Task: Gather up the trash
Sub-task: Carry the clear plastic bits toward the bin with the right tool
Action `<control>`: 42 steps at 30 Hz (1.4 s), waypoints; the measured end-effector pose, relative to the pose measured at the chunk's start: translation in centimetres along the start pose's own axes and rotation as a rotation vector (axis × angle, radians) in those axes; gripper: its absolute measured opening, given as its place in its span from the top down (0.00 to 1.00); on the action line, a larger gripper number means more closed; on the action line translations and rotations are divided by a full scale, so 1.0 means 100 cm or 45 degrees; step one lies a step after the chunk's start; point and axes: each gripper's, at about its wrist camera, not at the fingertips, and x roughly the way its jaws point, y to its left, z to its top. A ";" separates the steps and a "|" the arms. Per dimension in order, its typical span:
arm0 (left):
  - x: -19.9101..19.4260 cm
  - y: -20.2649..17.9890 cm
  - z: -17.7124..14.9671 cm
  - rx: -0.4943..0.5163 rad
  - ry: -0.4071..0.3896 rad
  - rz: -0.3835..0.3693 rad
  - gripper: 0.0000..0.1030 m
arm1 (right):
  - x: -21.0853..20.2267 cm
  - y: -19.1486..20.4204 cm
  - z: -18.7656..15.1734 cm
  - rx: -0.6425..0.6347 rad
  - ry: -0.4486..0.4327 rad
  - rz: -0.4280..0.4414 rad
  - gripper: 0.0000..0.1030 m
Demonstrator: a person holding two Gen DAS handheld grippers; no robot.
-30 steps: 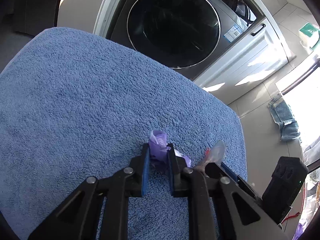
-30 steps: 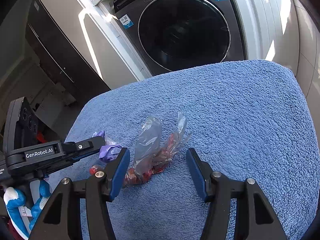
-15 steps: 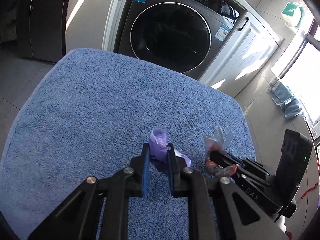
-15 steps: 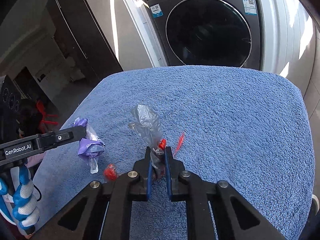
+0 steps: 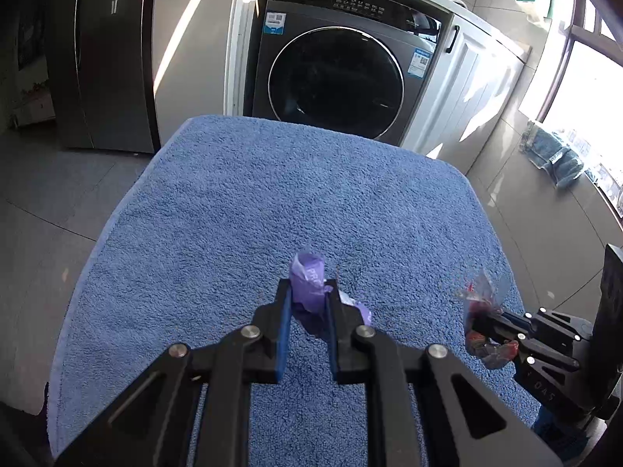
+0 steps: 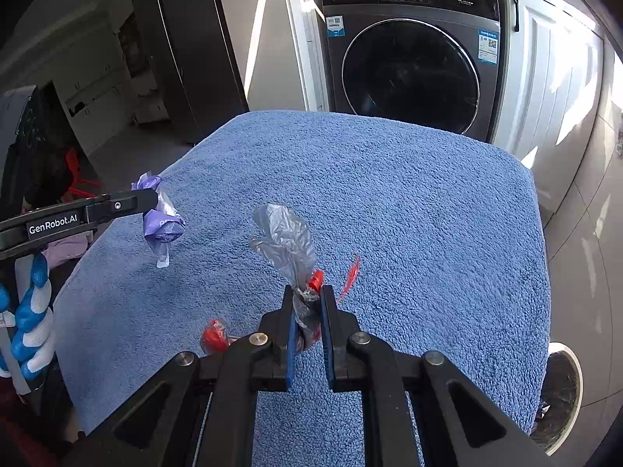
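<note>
My left gripper (image 5: 307,292) is shut on a crumpled purple wrapper (image 5: 307,278), held above the blue towel-covered surface (image 5: 272,202). In the right wrist view that same purple wrapper (image 6: 161,225) hangs from the left gripper (image 6: 153,202) at the left. My right gripper (image 6: 307,297) is shut on a clear plastic wrapper with red bits (image 6: 286,247), lifted off the towel (image 6: 409,214). The left wrist view shows the clear wrapper (image 5: 481,323) pinched in the right gripper (image 5: 477,319) at the lower right.
A dark front-loading washing machine (image 5: 335,74) and white cabinets (image 5: 479,93) stand beyond the towel. A dark fridge (image 5: 105,54) is at the left. Folded jeans (image 5: 553,155) lie on the tiled floor by the window. A round bin rim (image 6: 564,389) shows at the lower right.
The right gripper closed on the clear wrapper and lifted it off the towel. Both grippers rose and drew back with their wrappers, so more of the room shows.
</note>
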 end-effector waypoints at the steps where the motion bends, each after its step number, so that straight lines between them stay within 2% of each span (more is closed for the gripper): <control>1: -0.004 -0.001 -0.004 0.005 0.000 0.003 0.86 | -0.007 -0.002 -0.005 0.012 -0.009 -0.002 0.90; 7: -0.029 -0.018 -0.022 0.074 -0.039 0.041 0.86 | -0.043 -0.013 -0.030 0.085 -0.069 -0.027 0.90; 16: -0.066 -0.045 -0.027 0.147 -0.129 0.136 0.86 | -0.084 -0.028 -0.062 0.144 -0.142 -0.032 0.90; 23: -0.068 -0.084 -0.027 0.209 -0.129 0.154 0.86 | -0.108 -0.057 -0.073 0.196 -0.208 -0.028 0.90; 29: -0.057 -0.133 -0.033 0.376 -0.115 0.194 0.86 | -0.119 -0.078 -0.087 0.255 -0.242 -0.028 0.90; 33: -0.048 -0.160 -0.038 0.464 -0.096 0.184 0.86 | -0.122 -0.092 -0.095 0.284 -0.242 -0.032 0.90; 42: -0.028 -0.199 -0.049 0.611 -0.069 0.185 0.86 | -0.122 -0.120 -0.108 0.354 -0.239 -0.043 0.90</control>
